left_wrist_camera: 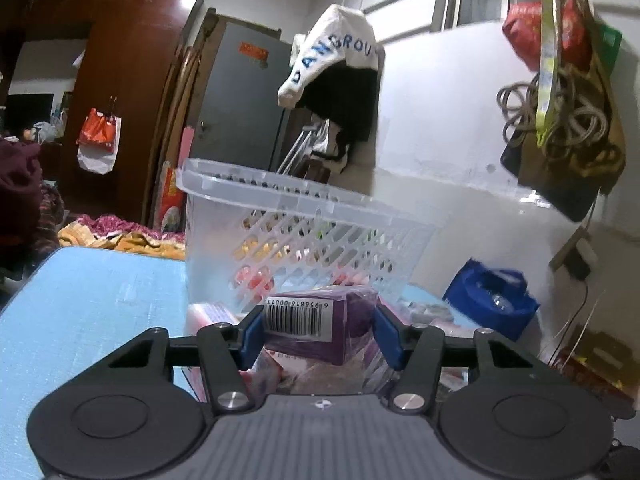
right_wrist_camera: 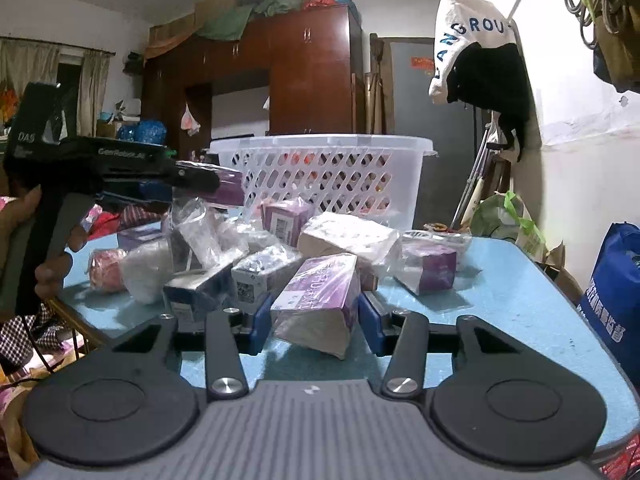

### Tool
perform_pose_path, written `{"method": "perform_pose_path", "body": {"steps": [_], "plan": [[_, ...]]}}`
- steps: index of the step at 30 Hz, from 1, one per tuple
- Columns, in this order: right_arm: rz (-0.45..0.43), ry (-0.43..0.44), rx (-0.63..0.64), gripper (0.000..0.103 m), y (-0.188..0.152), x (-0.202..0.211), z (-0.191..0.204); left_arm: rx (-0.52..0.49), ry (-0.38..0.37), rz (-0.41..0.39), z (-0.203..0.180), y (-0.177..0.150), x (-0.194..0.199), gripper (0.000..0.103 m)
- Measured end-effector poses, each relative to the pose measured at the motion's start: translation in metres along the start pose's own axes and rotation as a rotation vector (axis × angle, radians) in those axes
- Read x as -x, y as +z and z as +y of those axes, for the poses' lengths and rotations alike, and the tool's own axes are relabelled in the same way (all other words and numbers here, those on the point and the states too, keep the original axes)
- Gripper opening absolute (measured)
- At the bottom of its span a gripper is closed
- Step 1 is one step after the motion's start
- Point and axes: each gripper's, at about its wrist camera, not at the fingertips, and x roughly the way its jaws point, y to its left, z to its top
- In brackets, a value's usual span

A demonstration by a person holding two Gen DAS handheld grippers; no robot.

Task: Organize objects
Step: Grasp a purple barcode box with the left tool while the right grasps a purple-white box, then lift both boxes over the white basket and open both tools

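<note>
My left gripper is shut on a small purple box with a barcode label, both blue pads against its sides, just in front of a white lattice basket. The right wrist view shows that left gripper holding the purple box above the table, near the basket. My right gripper is shut on a purple plastic-wrapped box lying tilted on the blue table. Behind it sits a pile of wrapped boxes and packets.
A person's hand holds the left gripper's handle. A blue bag stands off the table's right edge. A white cloth bag hangs on the wall behind the basket. The basket holds several coloured items.
</note>
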Motion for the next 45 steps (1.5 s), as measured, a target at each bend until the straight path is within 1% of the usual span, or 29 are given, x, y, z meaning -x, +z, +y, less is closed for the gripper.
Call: {"method": "perform_pose_path", "body": {"steps": [8, 13, 16, 18, 19, 21, 23, 25, 26, 27, 29, 30, 31, 33, 34, 35, 36, 37, 39, 41, 43, 45], "plan": [[-0.047, 0.024, -0.047, 0.05, 0.01, 0.016, -0.011, 0.029, -0.005, -0.075, 0.007, 0.001, 0.019, 0.06], [-0.078, 0.019, -0.062, 0.05, 0.017, 0.023, -0.015, 0.035, -0.013, -0.106, 0.01, 0.001, 0.026, 0.06], [-0.102, 0.026, -0.061, 0.05, 0.033, 0.025, -0.017, 0.042, -0.021, -0.131, 0.01, 0.007, 0.029, 0.06], [-0.12, 0.025, -0.038, 0.05, 0.052, 0.021, -0.017, 0.044, -0.03, -0.148, 0.009, 0.017, 0.03, 0.06], [-0.139, 0.024, -0.028, 0.05, 0.067, 0.016, -0.016, 0.042, -0.035, -0.155, 0.007, 0.024, 0.029, 0.06], [-0.162, 0.053, -0.026, 0.05, 0.092, 0.003, -0.018, 0.036, -0.037, -0.162, 0.004, 0.043, 0.024, 0.06], [-0.184, 0.087, -0.014, 0.05, 0.123, -0.022, -0.019, 0.043, -0.031, -0.147, 0.001, 0.067, 0.01, 0.06], [-0.144, 0.064, 0.009, 0.05, 0.149, -0.059, -0.018, 0.058, -0.027, -0.128, 0.001, 0.086, -0.007, 0.06], [-0.108, 0.046, 0.019, 0.05, 0.161, -0.083, -0.019, 0.061, -0.011, -0.116, 0.001, 0.096, -0.019, 0.06], [-0.058, 0.023, 0.028, 0.049, 0.17, -0.108, -0.02, 0.067, 0.012, -0.087, 0.002, 0.106, -0.034, 0.06], [0.019, -0.015, 0.044, 0.049, 0.176, -0.143, -0.021, 0.08, 0.051, -0.031, 0.009, 0.115, -0.059, 0.06], [0.045, -0.021, 0.04, 0.049, 0.176, -0.154, -0.023, 0.08, 0.075, -0.006, 0.011, 0.117, -0.071, 0.06], [0.058, -0.012, 0.033, 0.05, 0.175, -0.163, -0.025, 0.08, 0.098, 0.017, 0.014, 0.117, -0.081, 0.06], [0.08, 0.006, 0.025, 0.051, 0.17, -0.175, -0.027, 0.081, 0.111, 0.049, 0.019, 0.118, -0.096, 0.06], [0.07, -0.004, 0.02, 0.058, 0.169, -0.173, -0.03, 0.078, 0.113, 0.045, 0.02, 0.117, -0.099, 0.061], [0.061, -0.022, 0.013, 0.069, 0.168, -0.171, -0.03, 0.07, 0.115, 0.036, 0.02, 0.117, -0.1, 0.072], [0.051, -0.034, 0.005, 0.094, 0.166, -0.165, -0.031, 0.066, 0.114, 0.034, 0.021, 0.117, -0.1, 0.081], [0.032, -0.039, 0.003, 0.103, 0.164, -0.155, -0.029, 0.064, 0.113, 0.03, 0.021, 0.117, -0.097, 0.092], [-0.025, -0.039, 0.014, 0.103, 0.158, -0.127, -0.026, 0.043, 0.117, -0.018, 0.018, 0.115, -0.078, 0.092], [-0.06, -0.014, 0.013, 0.103, 0.14, -0.096, -0.029, 0.013, 0.122, -0.064, 0.015, 0.107, -0.05, 0.092], [-0.029, -0.011, -0.01, 0.103, 0.117, -0.078, -0.033, -0.006, 0.139, -0.091, 0.014, 0.088, -0.018, 0.093], [0.008, -0.007, -0.044, 0.103, 0.089, -0.064, -0.039, -0.032, 0.12, -0.085, 0.013, 0.061, 0.008, 0.093]]}}
